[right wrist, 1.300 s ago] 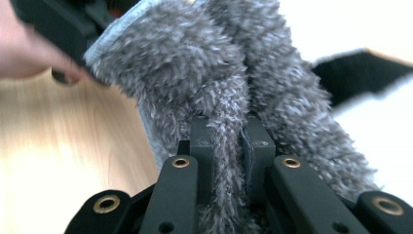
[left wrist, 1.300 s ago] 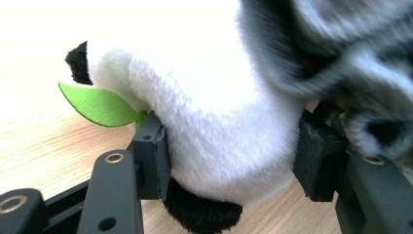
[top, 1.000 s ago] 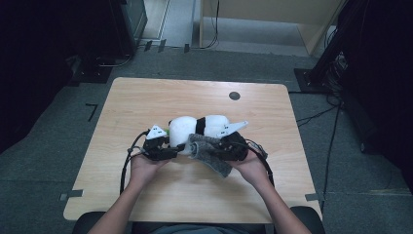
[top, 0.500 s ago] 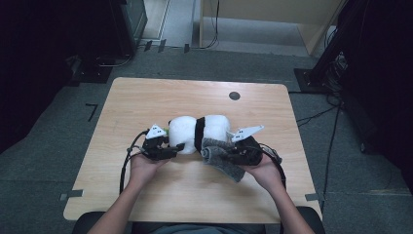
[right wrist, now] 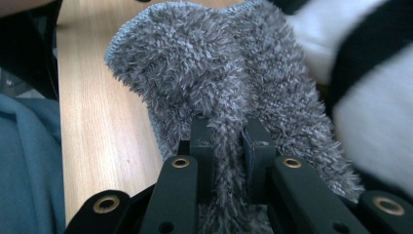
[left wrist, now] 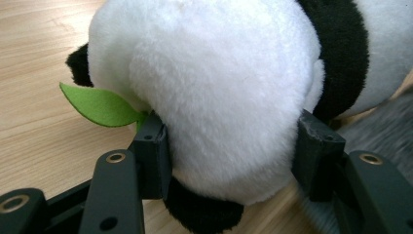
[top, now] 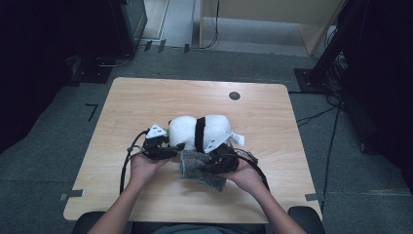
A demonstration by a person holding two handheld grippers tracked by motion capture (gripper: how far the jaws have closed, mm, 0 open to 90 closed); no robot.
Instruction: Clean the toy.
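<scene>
A plush panda [top: 199,132] lies mid-desk [top: 146,97]. The left tool [left wrist: 229,156] clamps its white rump. The right tool [right wrist: 229,141], pinched tight on a grey cloth [right wrist: 219,73], holds it beside the panda. Likely next: rub cloth over fur.

B&w plush panda [top: 202,131] on its side, grey fuzzy cloth [top: 202,168] alongside

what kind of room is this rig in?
Probably a lab or recording studio, not a home: a bare wooden table on grey carpet tiles with tape marks, dark equipment stands and loose floor cables around it.
</scene>
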